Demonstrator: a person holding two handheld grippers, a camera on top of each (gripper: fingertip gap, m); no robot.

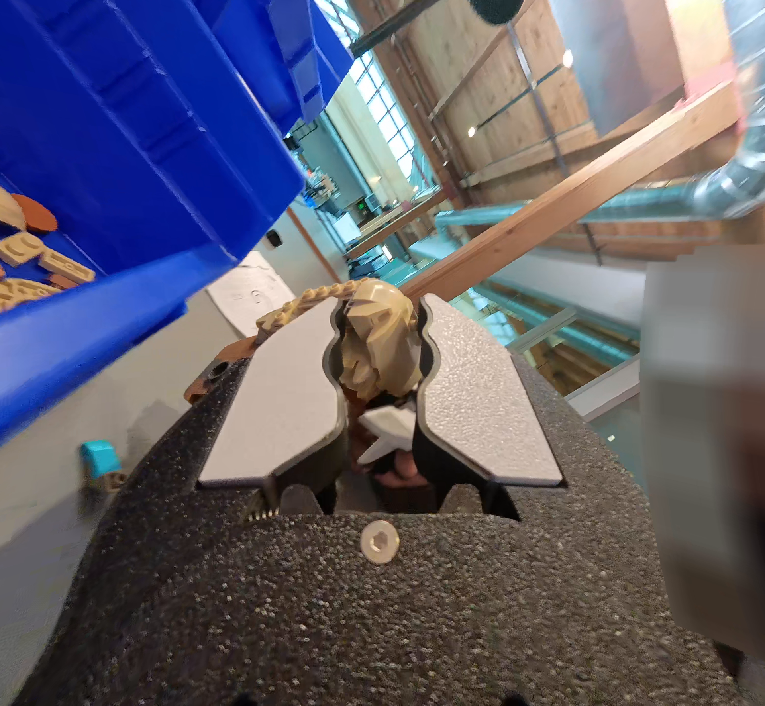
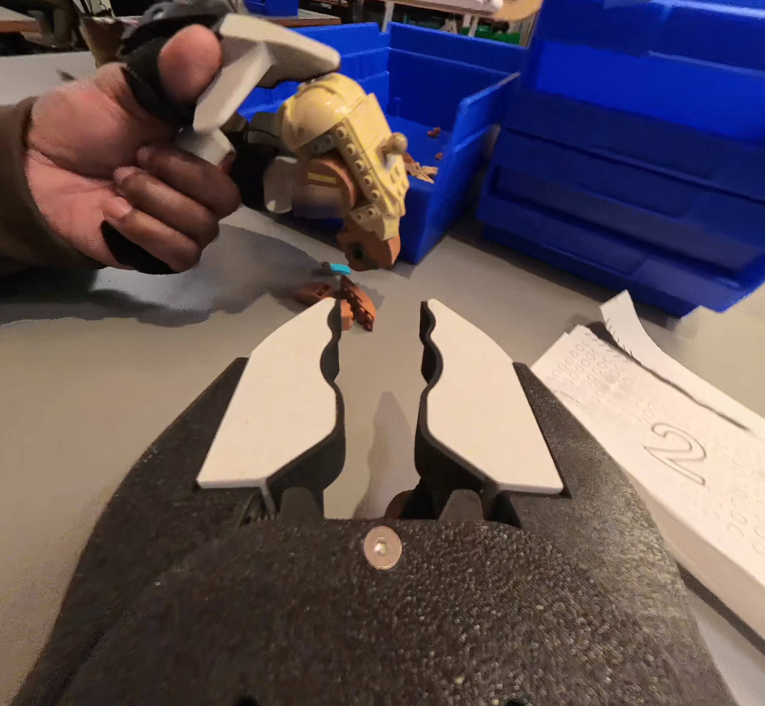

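Standing along the back: blue bins (image 2: pixel 621 127), stacked at the right, one open bin behind the model.
Counter (image 2: pixel 124 375): grey, carrying white sheets (image 2: pixel 662 417) at the right.
Left gripper (image 1: pixel 378 338): jaws clamped on a tan and brown brick model (image 2: pixel 352 156), pads pressing its tan shell, held tilted just over the counter.
Right gripper (image 2: pixel 378 338): jaws apart, nothing between them, low over the counter.
Loose brown bricks (image 2: pixel 356 305): lying just ahead of the right jaws, toward their left tip, nearer this gripper; a small teal piece (image 2: pixel 337 270) beyond.
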